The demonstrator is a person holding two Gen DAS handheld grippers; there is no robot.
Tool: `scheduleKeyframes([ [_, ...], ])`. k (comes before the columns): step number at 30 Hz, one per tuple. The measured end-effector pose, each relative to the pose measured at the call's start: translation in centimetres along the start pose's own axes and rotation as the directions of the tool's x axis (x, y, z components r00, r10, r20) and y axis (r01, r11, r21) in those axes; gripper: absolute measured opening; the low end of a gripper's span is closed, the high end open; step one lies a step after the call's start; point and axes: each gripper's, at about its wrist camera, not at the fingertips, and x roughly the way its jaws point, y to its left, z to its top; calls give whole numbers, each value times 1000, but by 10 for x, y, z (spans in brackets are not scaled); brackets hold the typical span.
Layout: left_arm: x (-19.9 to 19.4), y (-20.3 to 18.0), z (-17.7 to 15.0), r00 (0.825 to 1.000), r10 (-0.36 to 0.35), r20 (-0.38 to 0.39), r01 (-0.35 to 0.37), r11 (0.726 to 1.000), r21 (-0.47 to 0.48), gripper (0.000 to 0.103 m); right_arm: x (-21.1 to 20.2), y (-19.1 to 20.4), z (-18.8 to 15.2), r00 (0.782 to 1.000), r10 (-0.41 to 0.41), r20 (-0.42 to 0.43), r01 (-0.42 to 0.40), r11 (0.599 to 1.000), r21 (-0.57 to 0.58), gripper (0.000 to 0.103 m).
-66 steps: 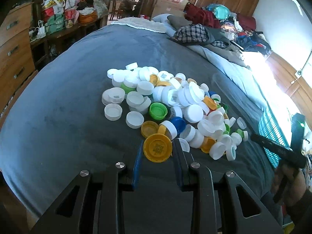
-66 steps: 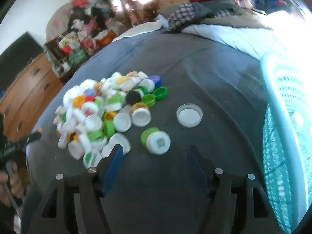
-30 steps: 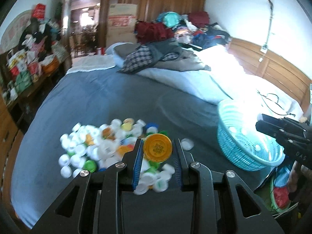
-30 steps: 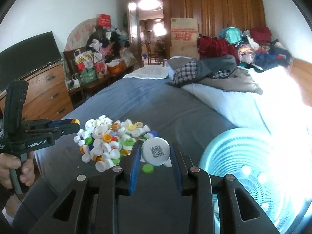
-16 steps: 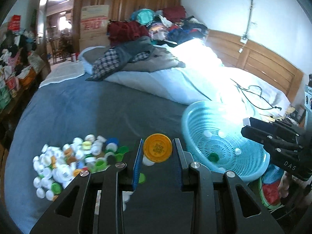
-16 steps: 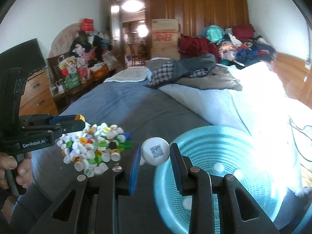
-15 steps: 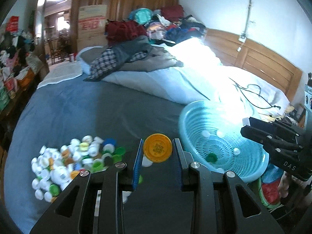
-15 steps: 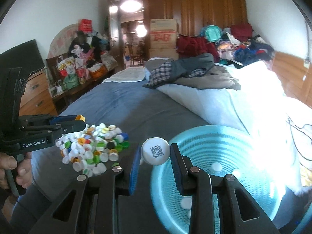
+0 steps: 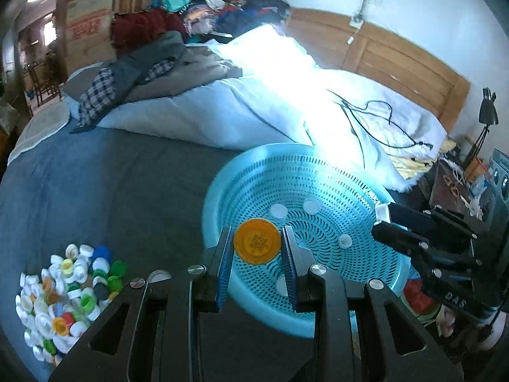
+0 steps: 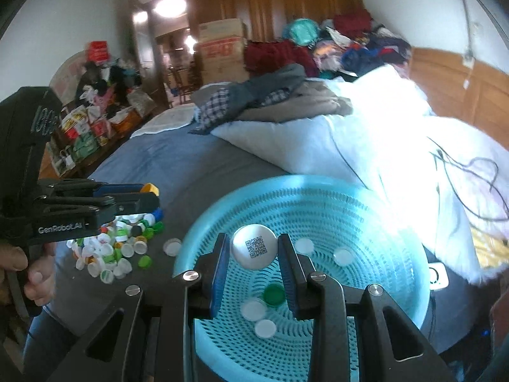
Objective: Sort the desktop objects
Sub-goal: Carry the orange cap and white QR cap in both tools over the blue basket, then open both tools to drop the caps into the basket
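Few caps, some white and one green, lie in the perforated turquoise plastic basket [image 10: 397, 222]; left gripper [image 9: 256, 248] clamps an orange cap [image 9: 257, 245], right gripper [image 10: 253, 251] a white cap [image 10: 254, 246], both over it, while the multicoloured heap of caps [image 9: 63, 299] on the grey bedspread [image 9: 111, 184] appears mostly unsorted

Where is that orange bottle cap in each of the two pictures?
Left wrist view: the orange cap sits at the centre, pinched in the left tool, above the blue basket.
Right wrist view: only its yellow-orange edge peeks out at the tip of that same tool, at the left.
Shared landmark: the blue basket, with the heap of caps on its left.
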Motion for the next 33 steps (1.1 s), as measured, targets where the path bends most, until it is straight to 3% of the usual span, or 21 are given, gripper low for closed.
scheduleKeyframes([
  [7,10,-11,5,1000,-11,-5,11,1000,20,25,-1,-12,-4,1000,-13,-6,13,1000,12,34],
  [8,11,-12,5,1000,-16,0,16,1000,27,27,0,-13,-4,1000,-17,-6,17,1000,12,34],
  [9,12,-14,4,1000,-17,-2,18,999,41,38,1,-13,-3,1000,-28,-6,28,1000,10,36],
  [10,10,-14,3,1000,7,8,-7,999,50,59,1,-13,-4,999,-39,-5,39,999,11,58],
  [12,2,-8,-2,997,52,58,-55,997,49,72,-4,-13,-3,998,-54,26,54,998,21,87],
  [17,-15,36,-27,993,63,98,-62,998,-15,72,-13,3,-6,998,-7,61,7,1000,3,86],
  [19,-14,69,-45,995,62,74,-57,996,-66,72,-14,13,-11,998,12,66,-12,1000,-6,86],
  [25,-6,154,-107,987,153,-44,-158,966,-203,67,-5,63,-36,992,110,56,-105,991,-84,86],
  [28,5,153,-120,988,130,-78,-142,974,-178,67,14,94,-51,988,157,5,-155,978,-141,85],
  [33,37,140,-129,986,103,-132,-117,987,-108,63,42,110,-74,976,209,-58,-214,973,-91,85],
])
